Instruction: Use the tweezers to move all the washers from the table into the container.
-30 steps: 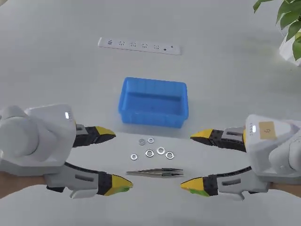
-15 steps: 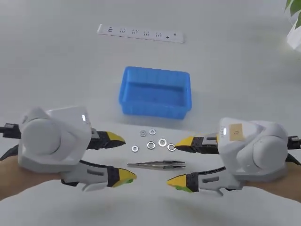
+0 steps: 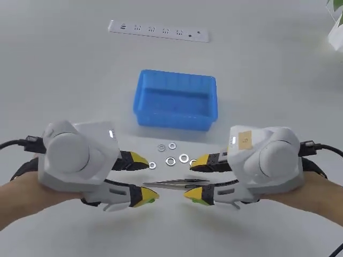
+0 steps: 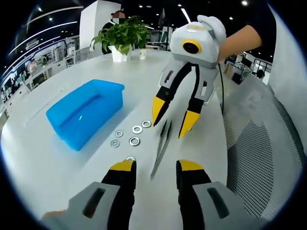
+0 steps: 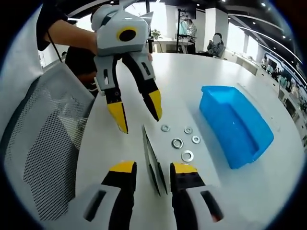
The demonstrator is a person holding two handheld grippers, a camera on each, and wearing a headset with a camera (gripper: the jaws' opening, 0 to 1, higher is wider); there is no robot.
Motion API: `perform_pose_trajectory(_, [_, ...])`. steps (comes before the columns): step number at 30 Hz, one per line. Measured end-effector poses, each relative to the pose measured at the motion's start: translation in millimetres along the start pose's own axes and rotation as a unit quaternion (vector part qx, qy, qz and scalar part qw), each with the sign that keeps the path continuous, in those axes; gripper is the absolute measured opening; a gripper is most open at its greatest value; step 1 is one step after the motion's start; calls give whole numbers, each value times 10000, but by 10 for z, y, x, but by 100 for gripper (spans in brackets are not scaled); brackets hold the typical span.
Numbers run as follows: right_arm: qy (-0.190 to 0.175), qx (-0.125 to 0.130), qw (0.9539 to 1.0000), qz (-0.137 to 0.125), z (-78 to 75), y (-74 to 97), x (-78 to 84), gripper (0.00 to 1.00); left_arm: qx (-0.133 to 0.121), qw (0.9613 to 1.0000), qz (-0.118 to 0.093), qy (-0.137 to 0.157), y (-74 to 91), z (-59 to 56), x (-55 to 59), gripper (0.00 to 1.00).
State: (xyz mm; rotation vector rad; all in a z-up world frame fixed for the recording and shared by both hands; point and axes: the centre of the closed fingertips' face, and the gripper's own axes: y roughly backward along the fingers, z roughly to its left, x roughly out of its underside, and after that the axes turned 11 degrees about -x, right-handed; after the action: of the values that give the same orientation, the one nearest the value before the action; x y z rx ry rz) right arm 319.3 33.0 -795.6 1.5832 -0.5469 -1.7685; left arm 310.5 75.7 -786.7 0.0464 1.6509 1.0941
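Head view, looking down on a pale grey surface [image 3: 64, 69]. At the left, a hand holds the left gripper [image 3: 146, 179], a white body with black, yellow-tipped jaws pointing toward 3 o'clock. Its jaws are apart with nothing between the pads. The left end of the tweezers lies just at the gap between their tips.

In the middle, the silver tweezers [image 3: 174, 183] lie flat on the surface, running from 9 o'clock to 3 o'clock between the two grippers. At 12 o'clock from the tweezers, and close to them, a loose cluster of small metal washers [image 3: 170, 160] lies on the surface. One washer sits just beside the upper left jaw tip. Farther toward 12 o'clock stands the blue rectangular container [image 3: 176, 101], apart from the washers, with no washers visible inside it. Beyond it, also toward 12 o'clock, a white power strip [image 3: 158, 31] lies on the surface.

At the right, a second hand holds the right gripper [image 3: 193, 179], facing 9 o'clock toward the left one. Its jaws are also apart, straddling the right end of the tweezers. Whether either jaw touches the tweezers cannot be told. At 2 o'clock, in the far corner, are the green leaves of a potted plant [image 3: 337, 13].
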Motion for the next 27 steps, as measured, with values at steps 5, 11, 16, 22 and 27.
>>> perform_pose_trajectory(5, [-44, -38, 10000, 78, 8, -27, 20, 27, 45, 10000, 45, 17, -17, -23, 23, 32])
perform_pose_trajectory(11, [-45, -58, 9998, 178, 4, -26, 54, 25, 38, 10000, 76, 24, -47, -17, 31, 29])
perform_pose_trajectory(16, [-65, -96, 9995, 305, -8, -47, 85, 21, 94, 9995, 293, 33, -83, -39, 98, 25])
perform_pose_trajectory(22, [-11, -126, 9992, 371, -24, -79, 57, 19, 106, 9991, 393, -145, -102, -48, 129, 24])
perform_pose_trajectory(27, [72, -238, 9983, 519, 2, -118, 58, 18, 117, 9982, 465, -356, -103, -43, 114, 21])
